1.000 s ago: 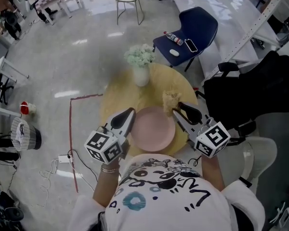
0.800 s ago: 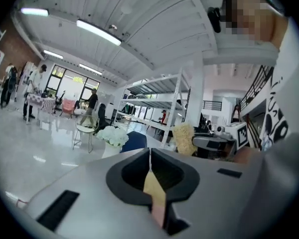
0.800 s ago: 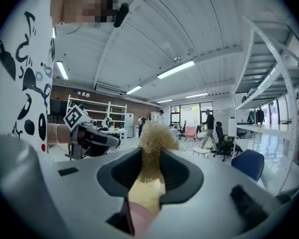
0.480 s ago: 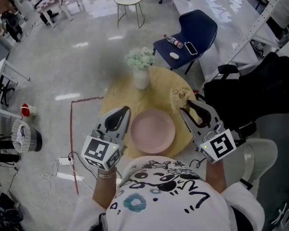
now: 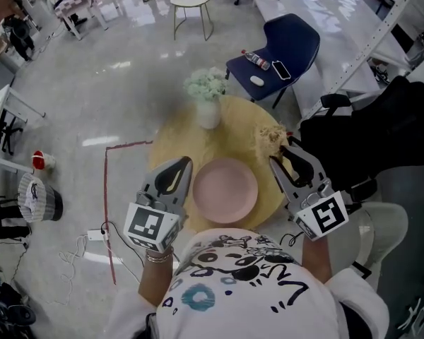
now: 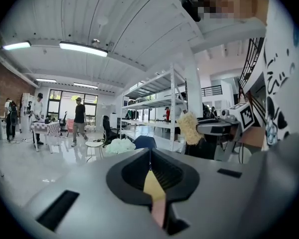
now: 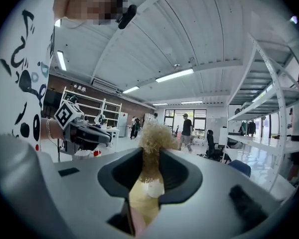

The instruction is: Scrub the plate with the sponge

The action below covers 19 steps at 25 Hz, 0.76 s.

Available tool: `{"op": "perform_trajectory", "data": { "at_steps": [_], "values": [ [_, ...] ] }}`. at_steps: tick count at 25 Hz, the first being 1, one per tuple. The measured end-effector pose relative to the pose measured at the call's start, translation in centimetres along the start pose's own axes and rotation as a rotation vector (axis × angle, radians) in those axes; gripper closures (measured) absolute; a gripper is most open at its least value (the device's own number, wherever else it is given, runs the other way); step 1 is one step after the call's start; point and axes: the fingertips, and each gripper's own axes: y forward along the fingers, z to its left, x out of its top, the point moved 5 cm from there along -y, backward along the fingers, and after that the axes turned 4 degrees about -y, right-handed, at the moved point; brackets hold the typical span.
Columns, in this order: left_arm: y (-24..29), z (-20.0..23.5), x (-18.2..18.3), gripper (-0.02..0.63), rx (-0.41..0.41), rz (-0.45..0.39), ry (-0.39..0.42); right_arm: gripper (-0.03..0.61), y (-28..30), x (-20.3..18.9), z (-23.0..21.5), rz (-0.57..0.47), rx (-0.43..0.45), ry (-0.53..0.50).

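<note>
A pink plate (image 5: 225, 189) lies on the round yellow table (image 5: 177, 140), near its front edge. My right gripper (image 5: 285, 150) is right of the plate, beyond its rim. Its jaws are closing on a fluffy tan sponge (image 5: 272, 137), which sticks out past the tips in the right gripper view (image 7: 153, 138). The sponge hangs over the table's right part, clear of the plate. My left gripper (image 5: 177, 165) is just left of the plate, shut with nothing in it. From the left gripper view the sponge (image 6: 188, 127) shows at the right.
A white vase of pale flowers (image 5: 207, 94) stands at the table's far side. Behind the table is a blue chair (image 5: 283, 44) with a bottle and a phone on it. A black bag (image 5: 367, 140) sits close on the right. People walk in the far room.
My right gripper has carried the sponge from the plate's upper right rim further right, off the plate. My left gripper has drawn back slightly from the plate's left rim.
</note>
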Motion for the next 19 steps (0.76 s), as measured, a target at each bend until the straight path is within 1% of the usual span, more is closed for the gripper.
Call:
{"op": "perform_trajectory", "data": {
  "at_steps": [9,19],
  "values": [
    [-0.39,0.4,-0.13,0.59,0.012,-0.002,-0.024,0.47,-0.26,0.88,-0.27,-0.03,0.004,-0.002],
    [-0.24,0.42,-0.6,0.591,0.001,-0.005,-0.036,0.471,-0.03,0.83,-0.12,-0.035,0.019,-0.011]
  ]
}}
